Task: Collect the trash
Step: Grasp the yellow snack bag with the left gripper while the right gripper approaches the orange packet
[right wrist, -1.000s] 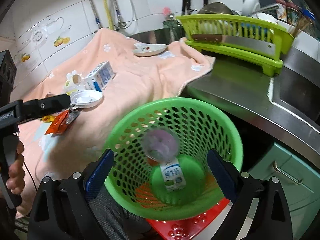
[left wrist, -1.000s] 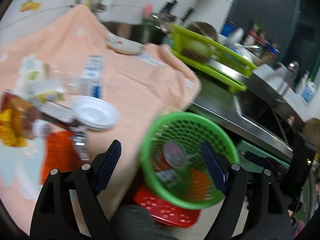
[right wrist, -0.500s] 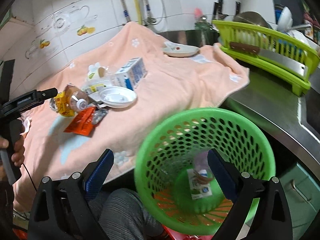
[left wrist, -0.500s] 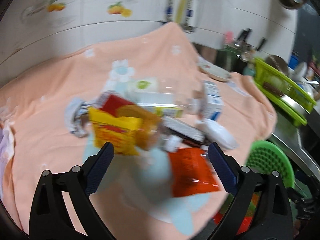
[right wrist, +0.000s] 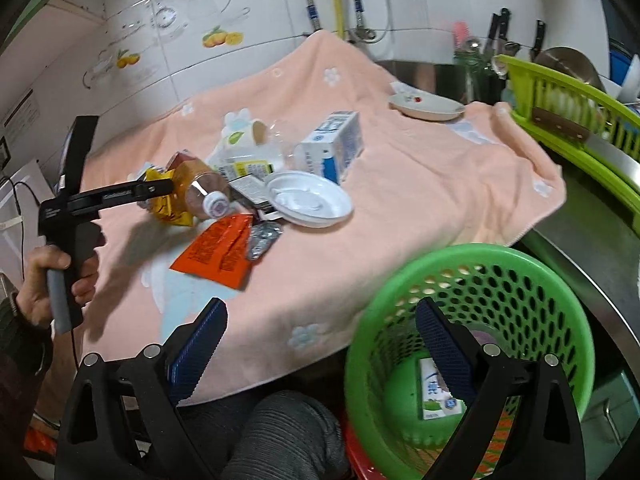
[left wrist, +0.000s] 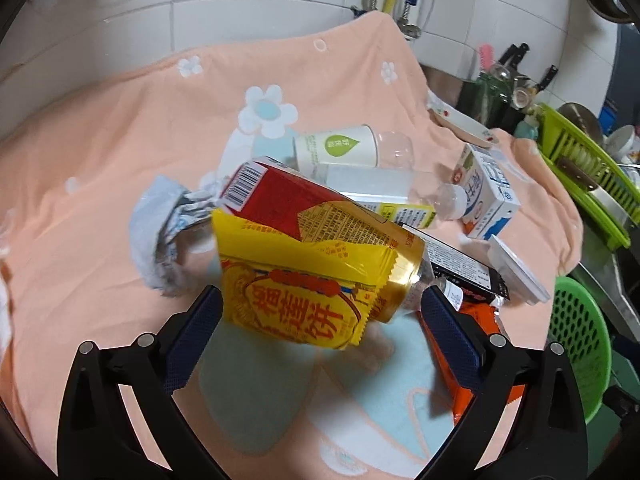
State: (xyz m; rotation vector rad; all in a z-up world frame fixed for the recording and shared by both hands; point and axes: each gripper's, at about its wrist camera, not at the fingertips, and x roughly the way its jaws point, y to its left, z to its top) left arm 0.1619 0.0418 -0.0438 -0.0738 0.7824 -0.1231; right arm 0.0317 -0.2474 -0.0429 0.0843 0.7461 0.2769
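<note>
Peach flowered towel (right wrist: 420,184) over the counter, strewn with wrappers (right wrist: 218,250), cartons (right wrist: 334,144), perhaps a lid (right wrist: 308,198).

A peach towel (right wrist: 420,184) with white flower prints covers the table. At its far edge sits a shallow plate (right wrist: 426,106) with a small red mark. To the right, a lime-green dish rack (right wrist: 576,128) holds a cleaver and bowls on the steel sink counter (right wrist: 600,216). Knives (right wrist: 516,28) stand against the white tiled wall (right wrist: 248,12), which carries fruit decals.
</note>
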